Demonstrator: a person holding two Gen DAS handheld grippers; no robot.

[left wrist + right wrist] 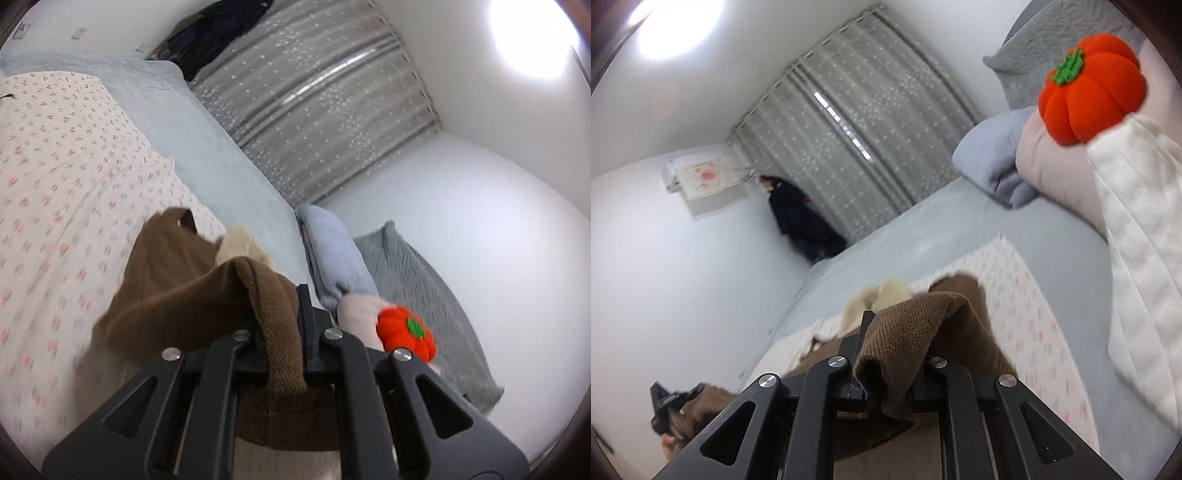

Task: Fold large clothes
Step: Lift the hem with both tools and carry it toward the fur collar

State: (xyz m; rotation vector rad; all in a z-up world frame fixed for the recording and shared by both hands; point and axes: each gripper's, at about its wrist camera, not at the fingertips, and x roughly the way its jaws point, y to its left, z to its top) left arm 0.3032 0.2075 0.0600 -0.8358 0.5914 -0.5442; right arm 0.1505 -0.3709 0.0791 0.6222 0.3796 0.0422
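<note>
Both the left gripper [282, 325] and right gripper [890, 354] pinch the ribbed hem of a brown garment [166, 291] lifted above the floral bedsheet [62, 184]; keeping the edge taut and level should help it fold squarely.

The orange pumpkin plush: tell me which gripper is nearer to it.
Right. The right gripper holds the brown garment with the pumpkin plush looming large; from the left gripper it looks smaller, farther.

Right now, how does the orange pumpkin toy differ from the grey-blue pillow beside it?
The pumpkin toy is bright orange with a green stem patch; the grey-blue pillow is pale and plain. The toy is round and ribbed, the pillow long and flat. The toy looks smaller. Both are soft things at the same end of the bed.
</note>
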